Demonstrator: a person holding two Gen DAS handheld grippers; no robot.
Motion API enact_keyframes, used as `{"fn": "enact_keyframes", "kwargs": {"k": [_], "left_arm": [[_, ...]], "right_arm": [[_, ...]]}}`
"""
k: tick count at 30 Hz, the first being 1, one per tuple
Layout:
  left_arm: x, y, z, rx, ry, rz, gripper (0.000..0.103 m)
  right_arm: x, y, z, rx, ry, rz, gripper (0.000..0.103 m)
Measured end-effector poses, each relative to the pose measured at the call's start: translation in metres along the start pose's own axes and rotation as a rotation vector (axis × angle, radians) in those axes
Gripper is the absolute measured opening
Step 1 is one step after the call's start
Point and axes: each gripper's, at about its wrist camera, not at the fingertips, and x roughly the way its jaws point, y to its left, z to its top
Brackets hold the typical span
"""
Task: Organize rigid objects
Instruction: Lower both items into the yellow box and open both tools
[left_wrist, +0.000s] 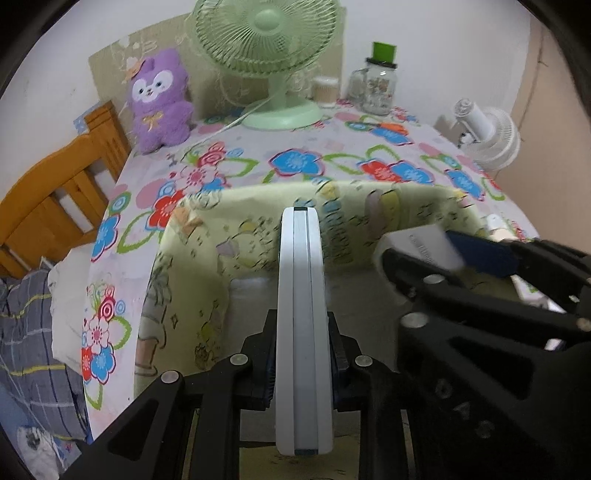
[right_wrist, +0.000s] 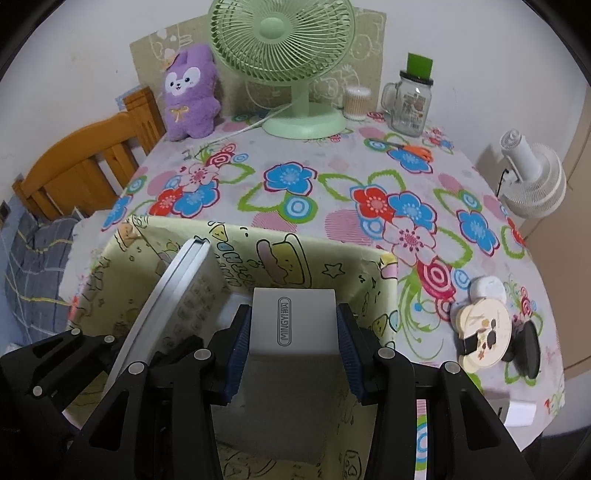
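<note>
- Your left fingers (left_wrist: 303, 373) are clamped nearly shut on the thin edge of a flat white-and-grey slab (left_wrist: 303, 325), which stands on edge over the open box (left_wrist: 192, 236).
- Your right fingers (right_wrist: 293, 350) are partly open and pressed on both sides of a white block (right_wrist: 295, 321) marked MINGYI, held over the same box (right_wrist: 258, 243).
- In your left view the right gripper (left_wrist: 436, 254) shows at the right with the block (left_wrist: 428, 243); in your right view the slab (right_wrist: 173, 295) leans at the left.
- The box, lined with yellow cartoon paper, sits at the near edge of the floral table (right_wrist: 332, 192).
- Just right of the box lies a mouse-shaped mirror (right_wrist: 484, 332).
- At the far edge stand a green fan (right_wrist: 291, 55), a purple plush (right_wrist: 190, 92) and a glass jar (right_wrist: 410, 103); orange scissors (right_wrist: 413, 149) lie near the jar.
</note>
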Motion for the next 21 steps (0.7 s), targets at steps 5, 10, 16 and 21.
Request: {"fn": "enact_keyframes", "kwargs": {"k": [5,10,16,21], "left_arm": [[0.002,0.005,-0.001,-0.018,-0.007,0.009,0.023],[0.0,0.004,0.002,-0.039,-0.015,0.006,0.032],[-0.004,0.002,0.005,-0.036,0.029,-0.067,0.05],[-0.016,-0.003,0.005,-0.031,0.019,-0.056,0.066]], "right_arm": [[0.008,0.005,0.002,-0.021,0.009,-0.017,0.048],[0.011,0.008,0.002,-0.044,0.022,-0.037,0.049],[0.009,0.008,0.003,-0.038,0.039,-0.001,0.059],[-0.001,0.007,0.003,-0.034,0.034,0.027,0.07]]}}
